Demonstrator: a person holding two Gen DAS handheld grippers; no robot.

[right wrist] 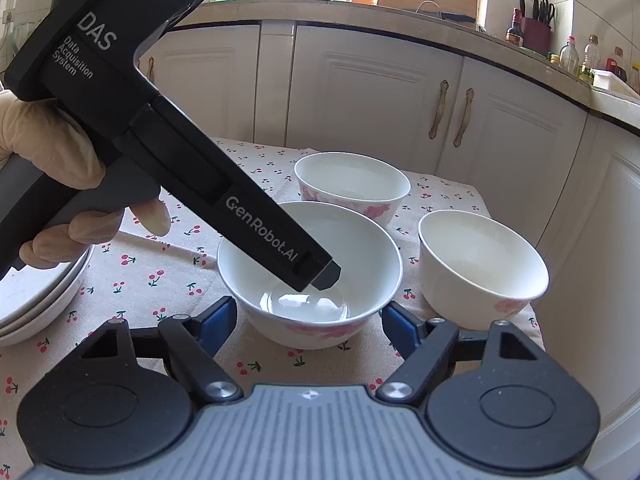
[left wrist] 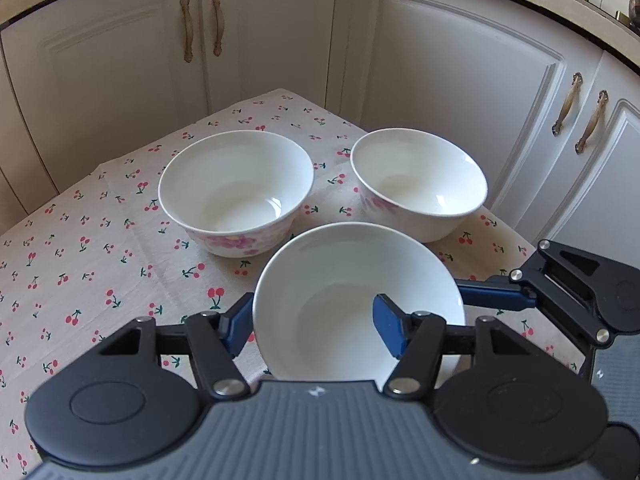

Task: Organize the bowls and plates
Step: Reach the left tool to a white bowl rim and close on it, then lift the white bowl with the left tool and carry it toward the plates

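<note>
**Left jaws on the near bowl, right jaws open around it**

In the left wrist view I see my left gripper (left wrist: 314, 326) at the lower centre of the frame, its jaws straddling the left wall of the nearest bowl (left wrist: 344, 280): one blue pad sits outside the rim and the other inside the bowl. Both pads appear to touch the wall, so I read the jaws as gripping that bowl, though I cannot be fully sure of the contact. Whether the bowl rests on the desk (left wrist: 100, 264) or is lifted, I cannot tell. Two more white bowls with pink flowers stand beyond it, the left bowl (left wrist: 236, 192) at centre left and the right bowl (left wrist: 418, 184) at centre right, apart from each other. The right gripper's fingers reach in from the right edge of the frame, beside the near bowl.

In the right wrist view my right gripper (right wrist: 306, 322) has its jaws spread wide, one pad on each side of the same bowl (right wrist: 310, 276) at the frame's centre, neither clearly touching it. The left gripper's body (right wrist: 168, 128), held by a gloved hand (right wrist: 52, 168), slants down from the upper left into the bowl. Stacked plates (right wrist: 36, 300) lie at the left edge on the cherry-print cloth (right wrist: 168, 272). White cabinets (right wrist: 360, 88) fill the background.
</note>
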